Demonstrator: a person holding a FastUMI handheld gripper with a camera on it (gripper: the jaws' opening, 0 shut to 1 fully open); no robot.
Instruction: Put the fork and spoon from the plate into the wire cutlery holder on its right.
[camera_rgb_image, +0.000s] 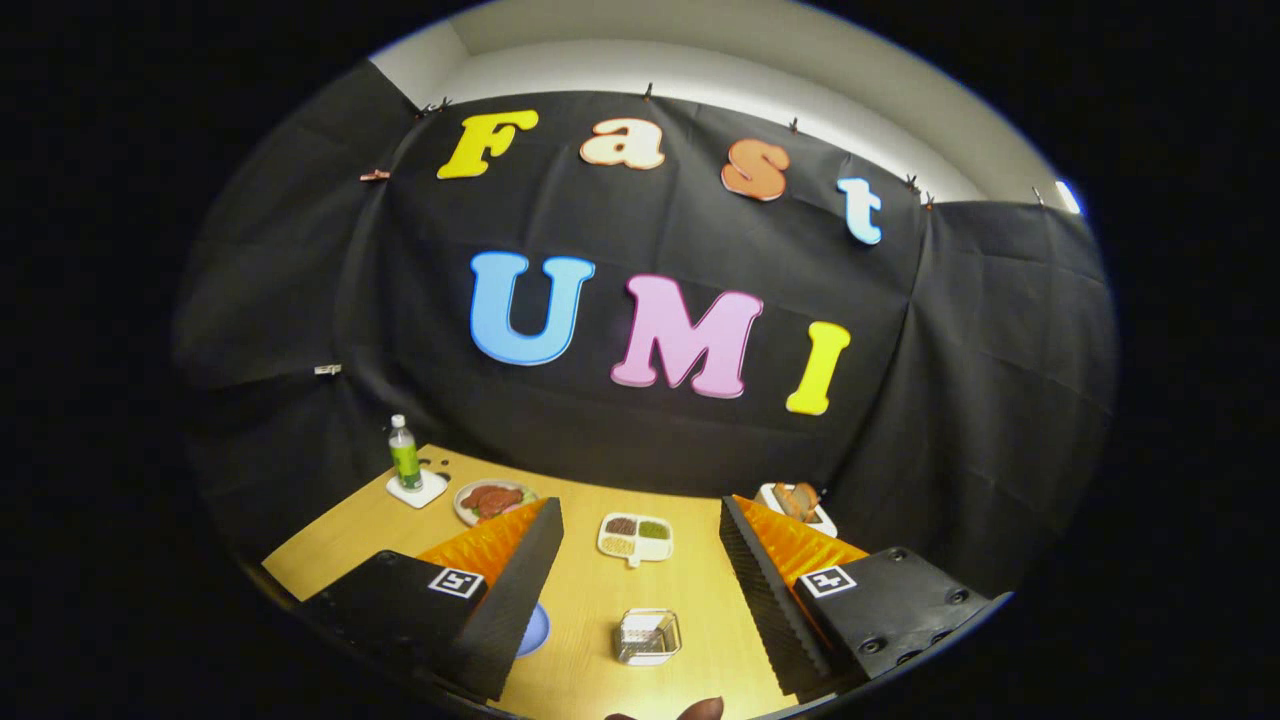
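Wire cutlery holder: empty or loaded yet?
Looks empty: no fork or spoon handle rises from the wire cutlery holder, which sits between the open gripper fingers.

No legible wording noted. The bottle (404, 455) label is too small to read. The gripper (640, 505), fingers spread apart, bears a square black-and-white coded marker (456, 582) behind each finger.

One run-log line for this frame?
tongs: open, empty, raised above table | wire cutlery holder: between fingers | blue plate: mostly behind left finger | fork, spoon: hidden
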